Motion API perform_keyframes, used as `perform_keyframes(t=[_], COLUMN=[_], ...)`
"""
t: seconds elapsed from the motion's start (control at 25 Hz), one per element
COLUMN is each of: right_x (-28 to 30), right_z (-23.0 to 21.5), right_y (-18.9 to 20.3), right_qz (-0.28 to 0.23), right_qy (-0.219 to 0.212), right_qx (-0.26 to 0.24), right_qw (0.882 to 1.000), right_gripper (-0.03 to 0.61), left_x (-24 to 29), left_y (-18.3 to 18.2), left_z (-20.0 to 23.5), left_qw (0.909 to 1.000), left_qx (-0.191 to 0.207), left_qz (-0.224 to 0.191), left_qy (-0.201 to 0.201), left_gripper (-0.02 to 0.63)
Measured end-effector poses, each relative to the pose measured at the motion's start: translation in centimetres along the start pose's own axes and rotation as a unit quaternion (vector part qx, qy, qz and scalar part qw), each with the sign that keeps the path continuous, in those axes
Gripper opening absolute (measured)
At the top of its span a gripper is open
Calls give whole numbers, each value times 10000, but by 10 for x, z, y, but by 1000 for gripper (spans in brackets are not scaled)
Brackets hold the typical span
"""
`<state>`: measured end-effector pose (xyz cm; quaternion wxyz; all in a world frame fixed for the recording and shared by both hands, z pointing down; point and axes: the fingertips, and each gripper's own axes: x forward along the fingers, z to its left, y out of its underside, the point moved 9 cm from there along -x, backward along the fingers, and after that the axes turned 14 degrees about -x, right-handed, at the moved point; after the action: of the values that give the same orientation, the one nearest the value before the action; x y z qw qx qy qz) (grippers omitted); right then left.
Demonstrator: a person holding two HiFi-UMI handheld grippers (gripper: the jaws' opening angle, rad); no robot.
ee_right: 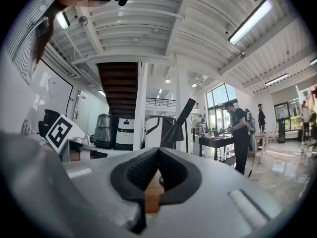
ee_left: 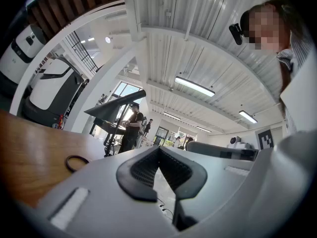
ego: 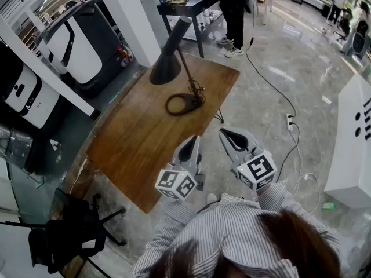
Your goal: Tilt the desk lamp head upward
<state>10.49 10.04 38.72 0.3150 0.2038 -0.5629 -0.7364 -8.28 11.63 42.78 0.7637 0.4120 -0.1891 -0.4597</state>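
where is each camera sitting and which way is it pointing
Head view: on the person's head, looking steeply down at the wooden table and desk lamp; striped sleeves, left hand-held gripper and right hand-held gripper show.
Left gripper view: on the left hand-held gripper, level across the wooden table toward the desk lamp; its shut jaws show.
Right gripper view: on the right hand-held gripper, level toward the desk lamp; its shut jaws show.
Shared: all see the desk lamp.

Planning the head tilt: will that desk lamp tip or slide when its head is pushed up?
Likely top-heavy: the big cone head leans off a thin stem over an open ring base, so a push may tip it. The base could also slide on the smooth wooden table.
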Motion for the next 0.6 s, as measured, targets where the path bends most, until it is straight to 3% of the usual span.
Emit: perform_keyframes(t=[0.6], right_x=[0], right_z=[-6], right_y=[10], right_qz=[95], right_qy=[-56], right_qx=[43], right_qw=[9999], right_gripper=[0], left_x=[10], left_y=[7], left_z=[3], left_qw=[9997], left_qx=[-239], left_qz=[58], left_qy=[-85], left_gripper=[3])
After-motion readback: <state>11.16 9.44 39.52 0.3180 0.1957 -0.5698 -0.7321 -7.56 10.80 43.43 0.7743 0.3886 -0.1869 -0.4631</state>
